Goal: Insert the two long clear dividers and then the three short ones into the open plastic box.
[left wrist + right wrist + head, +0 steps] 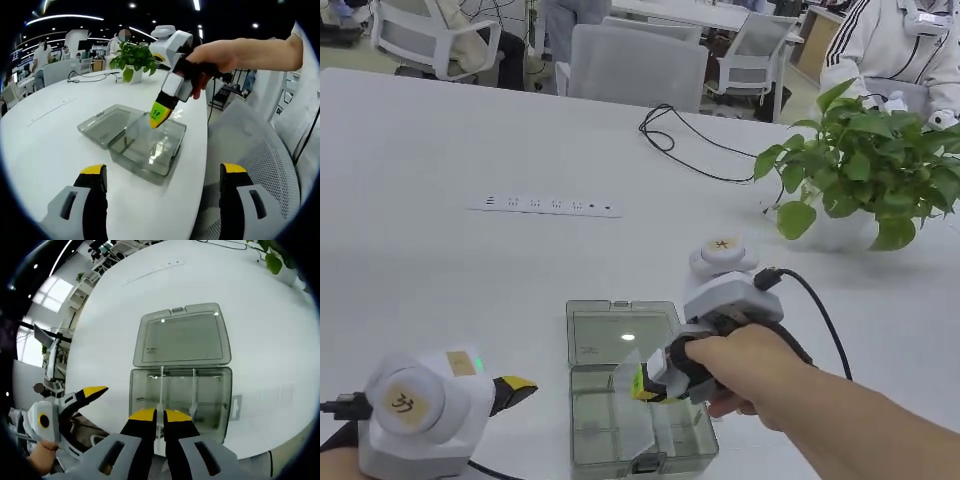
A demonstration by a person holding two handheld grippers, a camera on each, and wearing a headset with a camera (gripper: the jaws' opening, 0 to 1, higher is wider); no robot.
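Note:
The open smoky plastic box lies near the table's front edge, its lid laid flat behind it. My right gripper hangs over the box, shut on a clear divider that reaches down into it. In the right gripper view the gripper pinches that divider edge-on, and a second divider stands in the box beside it. My left gripper is open with nothing between its fingers, to the left of the box, and its yellow tip appears in the head view.
A white power strip lies in mid-table. A potted plant stands at the right, with a black cable looping behind it. Chairs and a seated person are beyond the far edge. The table's near edge runs close to the box.

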